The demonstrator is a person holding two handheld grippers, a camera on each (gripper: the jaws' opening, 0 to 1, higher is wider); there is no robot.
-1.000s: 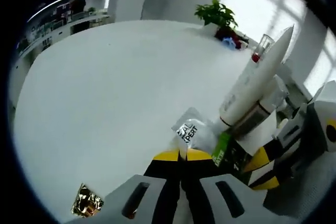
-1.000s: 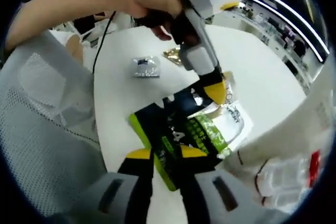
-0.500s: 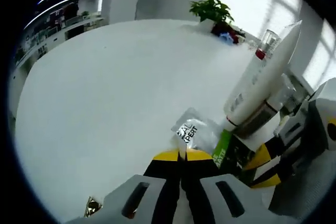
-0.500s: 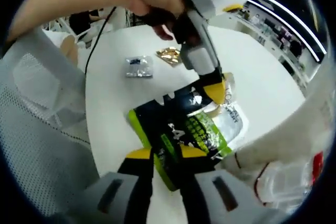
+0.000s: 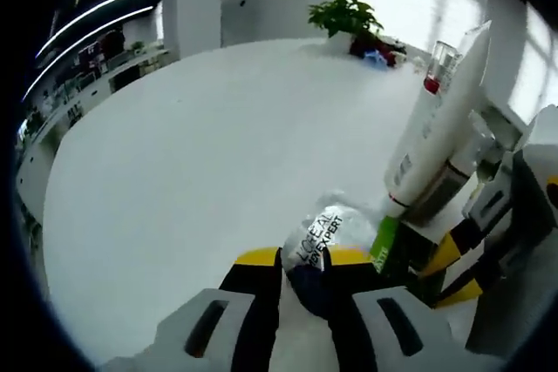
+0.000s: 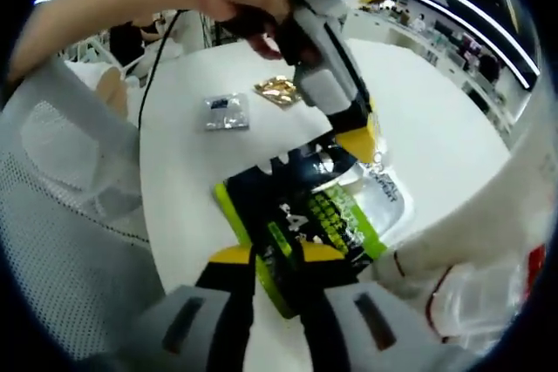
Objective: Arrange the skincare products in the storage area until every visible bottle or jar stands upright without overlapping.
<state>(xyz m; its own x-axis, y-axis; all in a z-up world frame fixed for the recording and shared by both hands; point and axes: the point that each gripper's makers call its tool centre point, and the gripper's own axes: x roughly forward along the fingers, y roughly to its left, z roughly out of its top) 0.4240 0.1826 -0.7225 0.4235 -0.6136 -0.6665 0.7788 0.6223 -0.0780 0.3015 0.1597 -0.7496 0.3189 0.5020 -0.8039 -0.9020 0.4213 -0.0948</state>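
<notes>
In the left gripper view my left gripper [image 5: 305, 260] has its jaws a little apart, with a silvery printed sachet [image 5: 320, 234] lying between and over the tips. In the right gripper view my right gripper [image 6: 275, 256] is shut on a black-and-green packet [image 6: 301, 215]. The left gripper [image 6: 357, 141] comes in from above, held by a hand, its yellow tip over the silvery sachet [image 6: 384, 198]. A white tube [image 5: 436, 115] leans upright on its dark cap just right of the sachet, beside the right gripper [image 5: 466, 259].
A second small silver sachet [image 6: 222, 112] and a gold sachet [image 6: 279, 91] lie on the white table [image 5: 200, 145]. A clear bottle with a red part [image 5: 438, 65] and a potted plant [image 5: 344, 15] stand far back. A mesh chair [image 6: 61, 215] is at the table's edge.
My left gripper's jaws have parted from fully closed, and the silvery sachet now sits closer over their tips. The right gripper still holds the packet. Both views shifted slightly.
</notes>
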